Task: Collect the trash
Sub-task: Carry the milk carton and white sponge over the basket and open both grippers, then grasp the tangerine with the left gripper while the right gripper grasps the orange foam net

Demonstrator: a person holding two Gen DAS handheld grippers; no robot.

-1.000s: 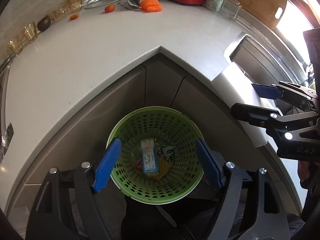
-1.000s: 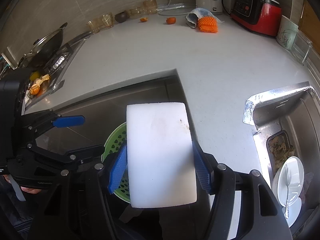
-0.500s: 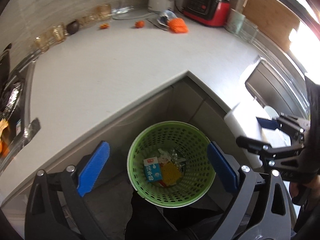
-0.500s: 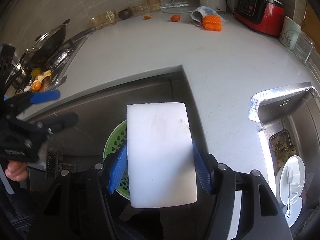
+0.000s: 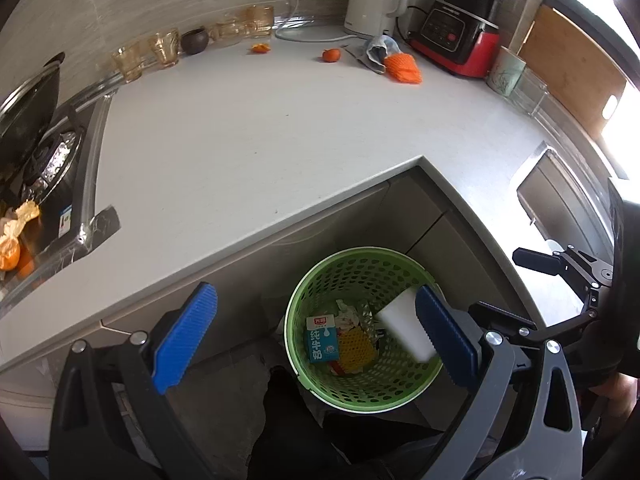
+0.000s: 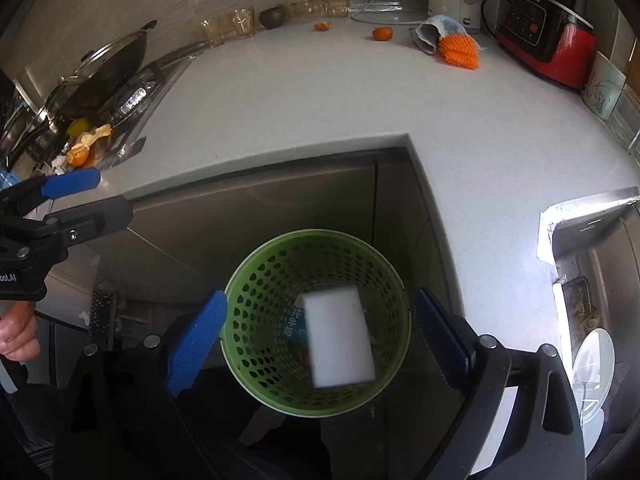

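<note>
The white sponge block (image 6: 342,338) is seen loose inside the green basket (image 6: 240,320), below the wide-open, empty right tongs (image 6: 318,332). The left tongs (image 5: 316,332), also spread and empty, are best kept clear of the rim.

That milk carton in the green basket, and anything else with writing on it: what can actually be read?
"纯牛奶": on the blue milk carton in the green basket.
Red logo at the carton's top: too small to read.
"ootAI", cut off at the picture's edge: on the left claw body.
Red blender panel: markings too small to read.
</note>
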